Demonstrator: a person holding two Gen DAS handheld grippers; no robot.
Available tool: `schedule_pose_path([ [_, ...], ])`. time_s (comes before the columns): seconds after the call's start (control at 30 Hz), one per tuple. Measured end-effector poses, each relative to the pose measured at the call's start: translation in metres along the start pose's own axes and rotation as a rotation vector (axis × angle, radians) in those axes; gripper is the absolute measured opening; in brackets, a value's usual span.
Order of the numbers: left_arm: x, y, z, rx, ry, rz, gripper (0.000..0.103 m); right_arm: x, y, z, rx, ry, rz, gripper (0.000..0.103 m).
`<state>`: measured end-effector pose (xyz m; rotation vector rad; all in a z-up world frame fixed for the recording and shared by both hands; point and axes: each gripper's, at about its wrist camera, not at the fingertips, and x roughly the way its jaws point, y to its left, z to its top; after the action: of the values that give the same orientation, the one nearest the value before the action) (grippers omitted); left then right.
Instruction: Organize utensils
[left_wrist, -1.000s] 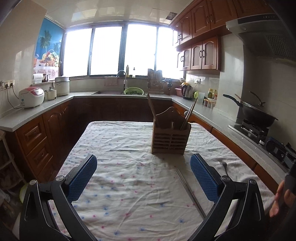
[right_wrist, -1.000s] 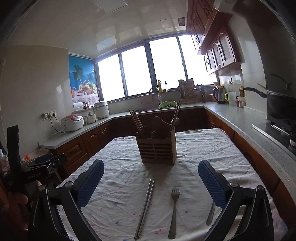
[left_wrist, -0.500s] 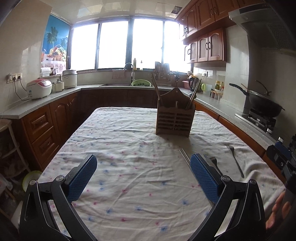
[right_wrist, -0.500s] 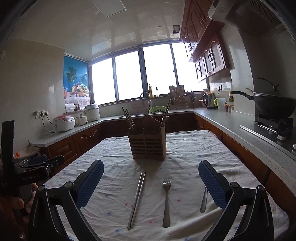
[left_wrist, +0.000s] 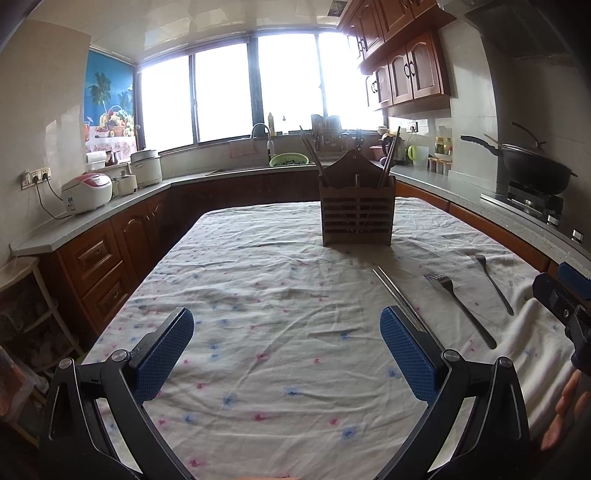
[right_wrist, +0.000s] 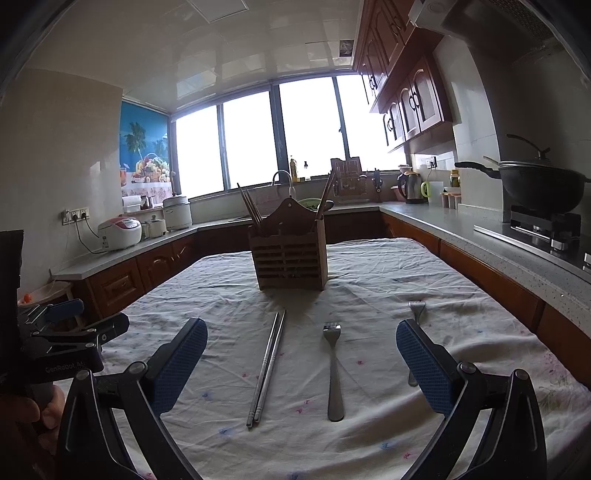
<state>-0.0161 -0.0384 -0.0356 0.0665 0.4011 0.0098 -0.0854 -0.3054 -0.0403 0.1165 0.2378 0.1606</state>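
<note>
A wooden utensil holder (right_wrist: 290, 253) (left_wrist: 357, 210) stands mid-table with chopsticks sticking out of it. In front of it on the cloth lie a pair of metal chopsticks (right_wrist: 266, 367) (left_wrist: 400, 295), a fork (right_wrist: 333, 363) (left_wrist: 460, 310) and a second fork (right_wrist: 415, 314) (left_wrist: 491, 280). My right gripper (right_wrist: 301, 354) is open above the near cloth, with the chopsticks and the first fork lying between its blue pads; the second fork is partly hidden behind the right pad. My left gripper (left_wrist: 286, 350) is open over bare cloth, left of the utensils.
The table wears a white floral cloth (left_wrist: 277, 295). Counters run around it: a rice cooker (left_wrist: 86, 192) at left, a sink with a green bowl (left_wrist: 289, 159) at the back, a wok (left_wrist: 535, 166) on the stove at right. A person's hand (right_wrist: 22, 410) holds the left gripper's handle.
Both grippers have drawn back from the holder and lowered; the holder looks farther off. The chopsticks and both forks now show fully in the left wrist view. Both stay open.
</note>
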Motion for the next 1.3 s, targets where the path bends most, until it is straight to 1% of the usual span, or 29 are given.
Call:
schedule_pose_path([
  [0.17, -0.007, 0.001, -0.003, -0.009, -0.037, 0.018, 0.103, -0.003, -0.002, -0.003, 0.01, -0.021, 0.001, 0.103],
  [0.4, -0.013, 0.0, -0.005, -0.011, -0.057, 0.01, 0.103, -0.009, -0.001, -0.003, 0.014, -0.054, 0.001, 0.103],
  [1.0, -0.014, 0.003, -0.005, -0.041, -0.047, -0.009, 0.103, -0.013, 0.001, -0.002, 0.02, -0.072, 0.018, 0.103],
  [1.3, -0.017, 0.003, -0.004, -0.041, -0.055, -0.011, 0.103, -0.014, 0.002, -0.002, 0.02, -0.076, 0.022, 0.103],
])
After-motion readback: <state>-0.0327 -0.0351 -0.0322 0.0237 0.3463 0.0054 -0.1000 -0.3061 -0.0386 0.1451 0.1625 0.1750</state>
